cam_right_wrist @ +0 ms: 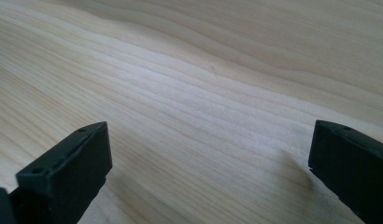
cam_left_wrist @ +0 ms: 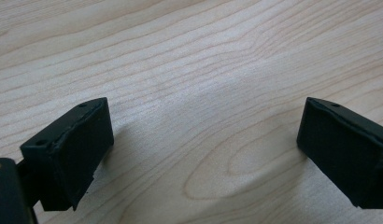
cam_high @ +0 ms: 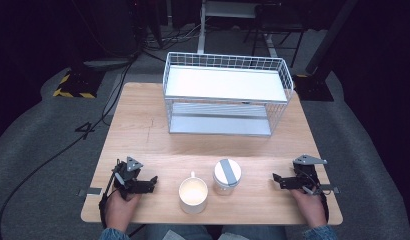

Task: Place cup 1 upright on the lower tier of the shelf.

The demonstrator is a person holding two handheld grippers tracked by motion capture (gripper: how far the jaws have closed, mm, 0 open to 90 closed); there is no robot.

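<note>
A person's two hands rest at the near corners of the pale wooden counter (cam_high: 143, 125), each holding a black two-jaw tool: the left tool (cam_high: 152, 181) and the right tool (cam_high: 276, 179) point inward toward the middle, jaws spread wide with only bare wood grain between them, apparently poised before any grasp. Between them, near the front edge, stand a round white ceramic mug (cam_high: 193, 195) with its handle turned away from the person, and just beside it a clear glass jar with a grey-striped white lid (cam_high: 227, 175), upright and close but seemingly apart. Beyond, a white two-tier wire shelf rack (cam_high: 228, 95) waits empty, a likely destination for both.
</note>
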